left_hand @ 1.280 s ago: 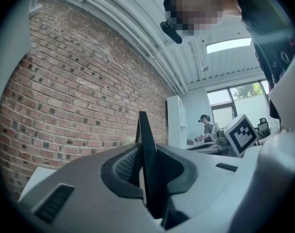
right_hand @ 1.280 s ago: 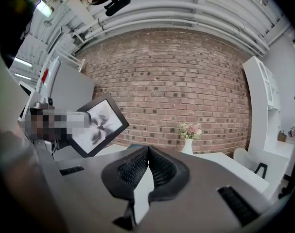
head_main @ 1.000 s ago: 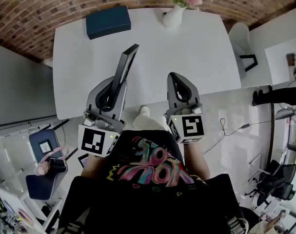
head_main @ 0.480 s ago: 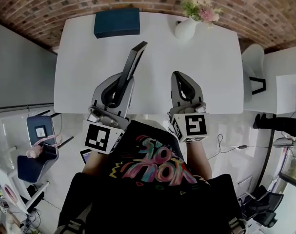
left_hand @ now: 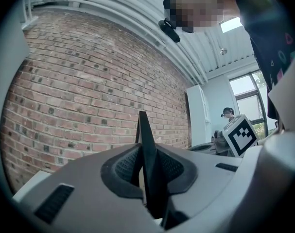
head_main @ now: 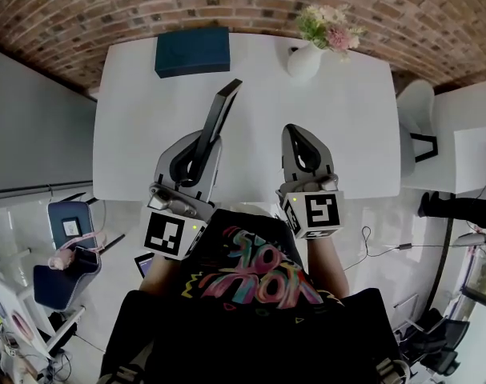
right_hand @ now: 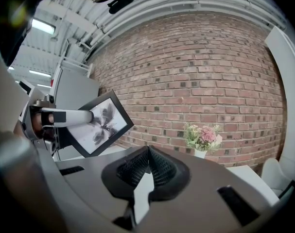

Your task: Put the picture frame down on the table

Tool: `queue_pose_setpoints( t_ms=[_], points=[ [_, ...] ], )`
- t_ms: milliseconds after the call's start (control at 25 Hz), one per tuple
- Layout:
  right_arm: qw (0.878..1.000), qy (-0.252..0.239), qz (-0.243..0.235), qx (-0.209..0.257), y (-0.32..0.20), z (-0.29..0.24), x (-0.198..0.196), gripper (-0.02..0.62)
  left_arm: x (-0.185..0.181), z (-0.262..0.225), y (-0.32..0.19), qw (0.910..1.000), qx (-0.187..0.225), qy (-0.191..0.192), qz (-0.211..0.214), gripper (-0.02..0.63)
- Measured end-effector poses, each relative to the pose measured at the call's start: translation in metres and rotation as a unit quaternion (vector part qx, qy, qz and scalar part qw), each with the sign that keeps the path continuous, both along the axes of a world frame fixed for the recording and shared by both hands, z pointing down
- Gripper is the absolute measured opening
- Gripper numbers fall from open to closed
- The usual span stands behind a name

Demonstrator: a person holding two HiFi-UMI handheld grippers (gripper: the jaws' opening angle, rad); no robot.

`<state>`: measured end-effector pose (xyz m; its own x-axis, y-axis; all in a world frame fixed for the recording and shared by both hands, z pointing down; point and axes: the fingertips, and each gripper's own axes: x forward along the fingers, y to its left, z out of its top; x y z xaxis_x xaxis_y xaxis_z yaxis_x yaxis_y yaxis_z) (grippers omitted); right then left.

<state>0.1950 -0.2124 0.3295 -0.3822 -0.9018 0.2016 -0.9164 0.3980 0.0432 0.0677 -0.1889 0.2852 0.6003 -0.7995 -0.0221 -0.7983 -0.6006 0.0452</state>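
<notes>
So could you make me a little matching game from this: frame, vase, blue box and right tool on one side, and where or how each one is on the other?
Things
1. frame
2. vase
3. blue box
4. right tool

Place or state
a. lying on the table, far left corner
b. shut, with nothing in it
c. clamped in the left tool, tilted, held above the table
d. standing at the table's far edge, right of the middle, holding flowers

Pairs: 1-c, 2-d, 3-a, 4-b
</notes>
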Motion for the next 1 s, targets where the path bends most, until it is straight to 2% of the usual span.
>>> queue_pose_setpoints(
  t_ms=[520, 760, 1000],
  points=[
    [1.0, 0.004, 0.004, -0.013, -0.009, 0.012, -0.009, 0.025, -0.004, 0.017, -0.015, 0.9995, -0.024, 0.008, 0.017, 0.066],
    [1.0, 0.006, 0.008, -0.028, -0.007, 0.026, -0.017, 0.025, -0.004, 0.043, -0.019, 0.9956, -0.074, 0.036, 0.044, 0.067],
    [0.998, 0.0, 0.014, -0.056, -0.008, 0.048, -0.014, 0.025, -0.001, 0.089, -0.031, 0.9844, -0.145, 0.078, 0.062, 0.067]
  ],
)
